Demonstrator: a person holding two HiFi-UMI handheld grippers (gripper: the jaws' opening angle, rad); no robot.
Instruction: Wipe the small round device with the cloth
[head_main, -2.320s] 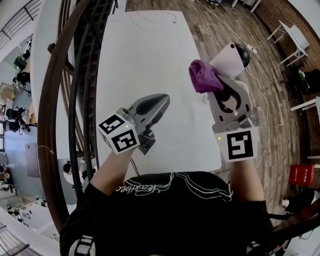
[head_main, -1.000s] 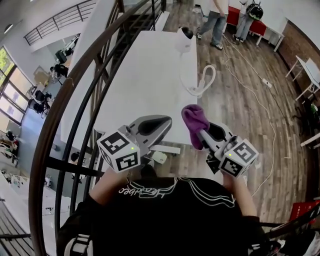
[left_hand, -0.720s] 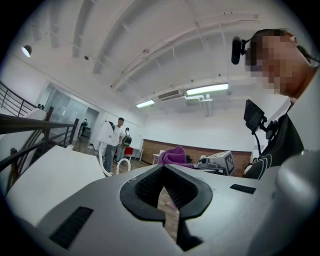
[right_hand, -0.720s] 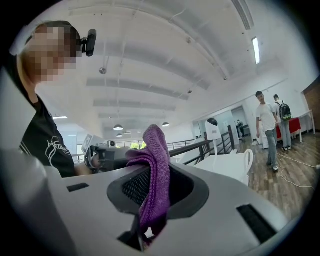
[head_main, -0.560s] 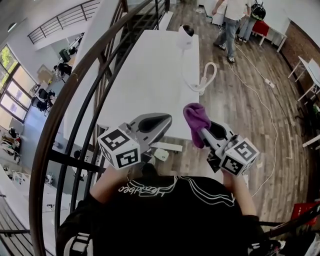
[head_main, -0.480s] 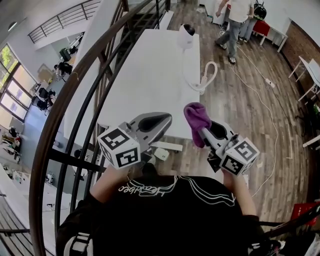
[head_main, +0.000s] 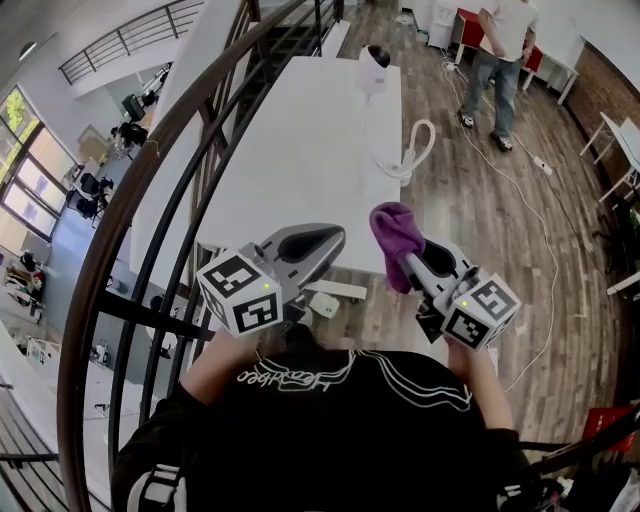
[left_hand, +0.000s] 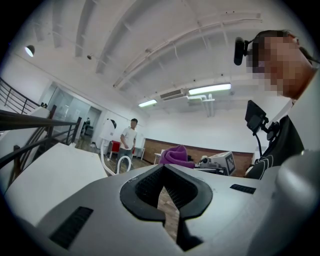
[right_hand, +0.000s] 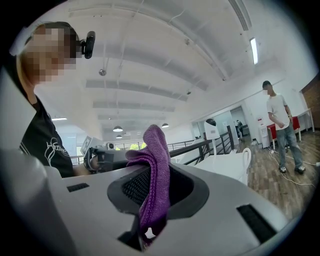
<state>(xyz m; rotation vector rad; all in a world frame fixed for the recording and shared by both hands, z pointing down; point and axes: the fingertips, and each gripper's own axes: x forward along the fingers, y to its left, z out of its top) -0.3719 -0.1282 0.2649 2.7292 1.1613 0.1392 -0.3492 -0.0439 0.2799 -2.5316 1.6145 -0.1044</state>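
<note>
The small round device (head_main: 373, 68), white with a black dome, stands at the far end of the white table (head_main: 290, 150); it also shows in the right gripper view (right_hand: 212, 129). My right gripper (head_main: 405, 262) hangs off the table's near right corner, shut on the purple cloth (head_main: 396, 238), which bunches out above the jaws (right_hand: 152, 170). My left gripper (head_main: 320, 240) hovers at the near table edge, shut, with nothing in it (left_hand: 165, 175). Both grippers are far from the device.
A looped white cable (head_main: 408, 150) lies on the table's right side and runs toward the device. A dark stair railing (head_main: 150, 180) curves along the left. A person (head_main: 505, 50) walks on the wooden floor beyond the table. More cable trails across the floor (head_main: 520, 190).
Since the earliest frame both grippers have come back from over the table to its near end. Over the last second they barely shifted; the person in the background walked to the right.
</note>
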